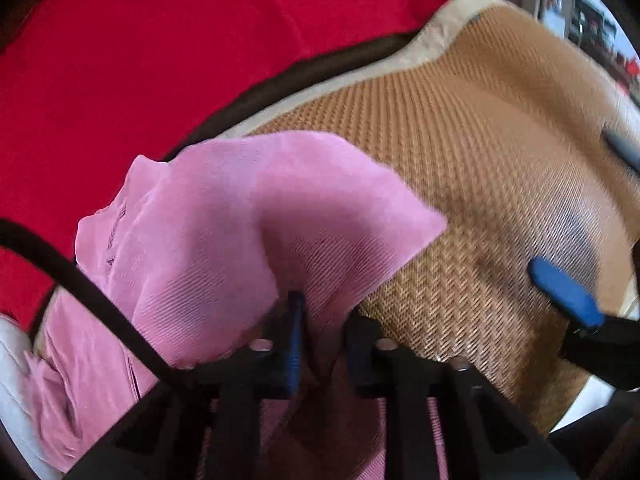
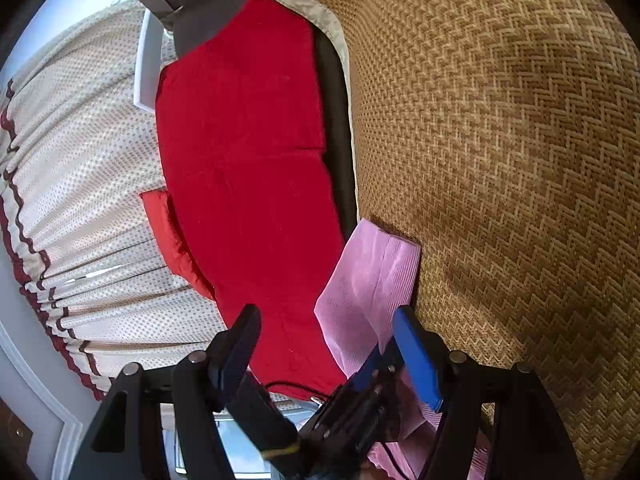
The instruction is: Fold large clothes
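A pink ribbed garment (image 1: pixel 224 224) lies partly folded on a woven straw mat (image 1: pixel 480 128). My left gripper (image 1: pixel 324 320) is shut on a fold of the pink garment, with cloth pinched between its fingers. In the right wrist view the same garment (image 2: pixel 372 280) shows as a folded flap at the mat's edge (image 2: pixel 500 160). My right gripper (image 2: pixel 328 328) is open and empty, its blue-padded finger (image 2: pixel 416 356) beside the cloth. The left gripper's body sits just below it. The right gripper's blue finger also shows in the left wrist view (image 1: pixel 564 292).
A red blanket (image 1: pixel 140 48) lies beyond the mat, seen in the right wrist view too (image 2: pixel 248 160). A dotted curtain (image 2: pixel 80 184) hangs at the left. A black cable (image 1: pixel 80 292) crosses the left wrist view. A dark frame edge (image 2: pixel 336 120) runs between mat and blanket.
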`<state>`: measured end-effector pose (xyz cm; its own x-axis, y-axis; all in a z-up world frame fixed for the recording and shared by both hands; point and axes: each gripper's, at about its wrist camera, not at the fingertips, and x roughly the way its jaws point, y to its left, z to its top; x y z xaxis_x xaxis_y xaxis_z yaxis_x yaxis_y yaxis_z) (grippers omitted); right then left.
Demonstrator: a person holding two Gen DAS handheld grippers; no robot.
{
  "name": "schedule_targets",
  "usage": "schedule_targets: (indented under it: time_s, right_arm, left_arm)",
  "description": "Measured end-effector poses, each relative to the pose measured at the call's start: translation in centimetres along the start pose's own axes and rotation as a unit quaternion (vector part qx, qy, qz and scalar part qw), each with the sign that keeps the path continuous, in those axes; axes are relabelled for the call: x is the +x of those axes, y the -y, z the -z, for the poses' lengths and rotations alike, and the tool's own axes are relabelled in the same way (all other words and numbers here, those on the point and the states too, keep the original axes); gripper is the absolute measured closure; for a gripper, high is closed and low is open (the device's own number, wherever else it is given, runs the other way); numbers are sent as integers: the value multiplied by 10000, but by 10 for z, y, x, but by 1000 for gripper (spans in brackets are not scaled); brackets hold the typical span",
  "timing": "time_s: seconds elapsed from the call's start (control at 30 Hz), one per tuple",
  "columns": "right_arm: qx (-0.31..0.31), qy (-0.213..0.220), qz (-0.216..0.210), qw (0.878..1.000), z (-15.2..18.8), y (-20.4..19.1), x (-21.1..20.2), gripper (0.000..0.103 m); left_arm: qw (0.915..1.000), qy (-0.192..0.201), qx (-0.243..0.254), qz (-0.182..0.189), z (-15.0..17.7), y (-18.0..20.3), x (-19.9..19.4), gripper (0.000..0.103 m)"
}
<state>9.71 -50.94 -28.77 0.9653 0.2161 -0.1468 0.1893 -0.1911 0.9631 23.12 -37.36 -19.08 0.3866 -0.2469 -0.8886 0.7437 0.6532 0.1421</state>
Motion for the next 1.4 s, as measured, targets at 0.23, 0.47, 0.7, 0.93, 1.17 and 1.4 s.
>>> schedule_targets:
  time_s: [0.23, 0.47, 0.7, 0.93, 1.17, 1.4]
  right_arm:
    - [-469, -190, 88, 9987, 11, -14, 6, 31]
    - [-1214, -670, 524, 9889, 44, -31, 38, 32]
    - [-651, -248, 927, 9933, 31, -8, 59, 31]
    - [-968, -379, 1045, 9891, 21, -16, 102, 46]
    - [-1767, -400, 1600, 9704, 32, -34, 134, 82]
    - [-2396, -1140, 1076, 9581, 78, -67, 158, 85]
  left_arm:
    - [9869, 759, -944, 1065, 20, -51, -66, 95]
    - [9651, 1310, -1757, 1437, 54, -106, -94, 95]
    - [9730, 914, -1716, 1245, 68, -106, -75, 95]
    - [9807, 342, -1477, 1232, 80, -106, -34, 94]
    - [9799, 493, -1426, 1307, 94, -123, -43, 94]
    - [9747, 974, -1601, 1220, 136, -151, -81, 94]
